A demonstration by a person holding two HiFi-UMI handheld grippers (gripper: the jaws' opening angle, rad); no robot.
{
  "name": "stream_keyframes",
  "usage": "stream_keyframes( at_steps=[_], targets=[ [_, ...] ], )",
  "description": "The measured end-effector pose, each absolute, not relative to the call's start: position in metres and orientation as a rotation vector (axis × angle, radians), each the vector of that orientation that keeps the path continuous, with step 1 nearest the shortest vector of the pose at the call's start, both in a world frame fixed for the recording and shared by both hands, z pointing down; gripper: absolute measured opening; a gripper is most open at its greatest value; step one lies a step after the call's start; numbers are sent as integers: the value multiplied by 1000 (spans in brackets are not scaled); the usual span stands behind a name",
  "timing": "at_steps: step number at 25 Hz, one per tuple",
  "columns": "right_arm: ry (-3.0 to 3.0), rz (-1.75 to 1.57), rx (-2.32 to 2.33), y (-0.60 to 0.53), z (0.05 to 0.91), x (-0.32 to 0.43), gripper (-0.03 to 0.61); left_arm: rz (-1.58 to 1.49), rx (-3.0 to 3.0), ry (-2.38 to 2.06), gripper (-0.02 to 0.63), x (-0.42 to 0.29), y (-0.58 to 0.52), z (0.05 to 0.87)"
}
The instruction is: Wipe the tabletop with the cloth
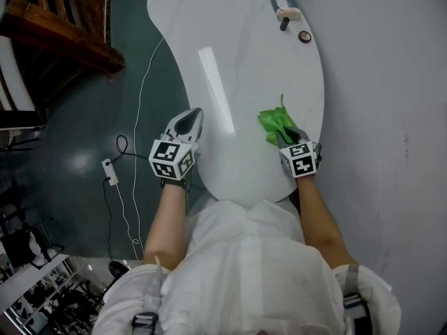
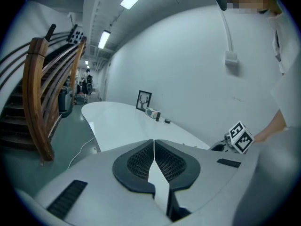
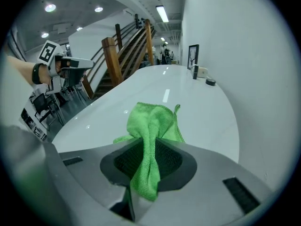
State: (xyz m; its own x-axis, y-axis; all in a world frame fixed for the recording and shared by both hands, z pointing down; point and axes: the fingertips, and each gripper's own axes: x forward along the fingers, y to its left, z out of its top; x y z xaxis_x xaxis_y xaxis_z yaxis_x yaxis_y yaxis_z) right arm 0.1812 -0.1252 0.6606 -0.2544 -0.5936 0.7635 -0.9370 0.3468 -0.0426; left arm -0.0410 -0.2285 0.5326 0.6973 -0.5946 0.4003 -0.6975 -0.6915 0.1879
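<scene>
A bright green cloth [image 1: 276,123] lies bunched on the near right part of the white tabletop [image 1: 237,61]. My right gripper [image 1: 289,135] is shut on the cloth [image 3: 151,131], which hangs pinched between its jaws and spreads onto the table ahead. My left gripper [image 1: 190,121] is shut with nothing in it, held at the table's left edge; its jaws [image 2: 154,160] meet with no gap. The right gripper's marker cube [image 2: 240,137] shows at the right of the left gripper view.
At the table's far end stand a small white box [image 1: 285,5], a dark cylinder [image 1: 284,25] and a round dark disc [image 1: 304,36]. A picture frame [image 2: 143,100] leans on the white wall. A wooden staircase [image 1: 56,33] and floor cables [image 1: 122,180] lie left.
</scene>
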Motion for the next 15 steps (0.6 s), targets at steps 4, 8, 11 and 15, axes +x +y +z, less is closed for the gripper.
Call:
stream_keyframes(
  at_steps=[4,8,11,15],
  targets=[
    [-1882,700,1419,-122,660,219,72,450,2580,-1009,18,-40,-230,534],
    [-1811,736,1498,-109,661,254,72,455,2576,-1009,18,-42,-227,536],
    [-1766,738,1523,-100,662,268,72,456,2573,-1008,18,-47,-226,537],
    [-1714,765,1570,-87,662,281,72,468,2569,-999,18,-55,-220,541]
  ],
)
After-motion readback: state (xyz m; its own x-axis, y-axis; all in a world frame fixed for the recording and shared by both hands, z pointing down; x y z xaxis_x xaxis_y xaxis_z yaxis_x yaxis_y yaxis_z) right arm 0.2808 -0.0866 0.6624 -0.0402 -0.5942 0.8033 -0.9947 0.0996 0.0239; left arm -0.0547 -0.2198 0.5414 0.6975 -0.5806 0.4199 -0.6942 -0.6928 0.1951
